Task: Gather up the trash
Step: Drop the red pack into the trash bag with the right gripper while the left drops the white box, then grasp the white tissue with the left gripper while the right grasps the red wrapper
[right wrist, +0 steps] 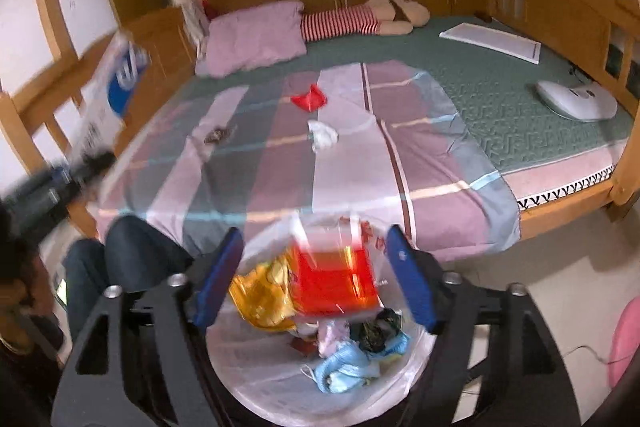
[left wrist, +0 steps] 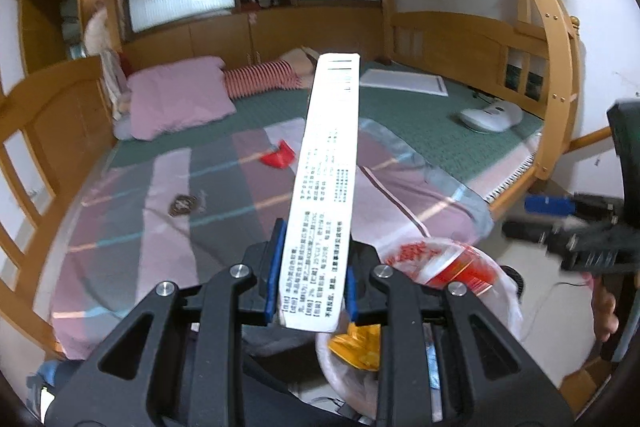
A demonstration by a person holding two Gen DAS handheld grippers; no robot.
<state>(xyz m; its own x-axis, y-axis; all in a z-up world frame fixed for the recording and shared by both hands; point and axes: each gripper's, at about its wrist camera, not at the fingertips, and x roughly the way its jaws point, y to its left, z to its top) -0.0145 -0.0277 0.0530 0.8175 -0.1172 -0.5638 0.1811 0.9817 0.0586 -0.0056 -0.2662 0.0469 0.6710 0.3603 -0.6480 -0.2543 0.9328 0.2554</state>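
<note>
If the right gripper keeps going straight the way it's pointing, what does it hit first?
Most likely the red packet, blurred between the open right gripper jaws, over the lined trash bin. Depth is unclear, so it may already be lying on the trash there.

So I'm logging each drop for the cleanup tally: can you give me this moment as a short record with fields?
left gripper: shut on the long white box, held near its lower end
right gripper: open, above the lined bin
red packet: blurred, between the open fingers over the bin
in bin: yellow wrapper, blue mask
left on quilt: red scrap, white tissue, dark wrapper
</note>
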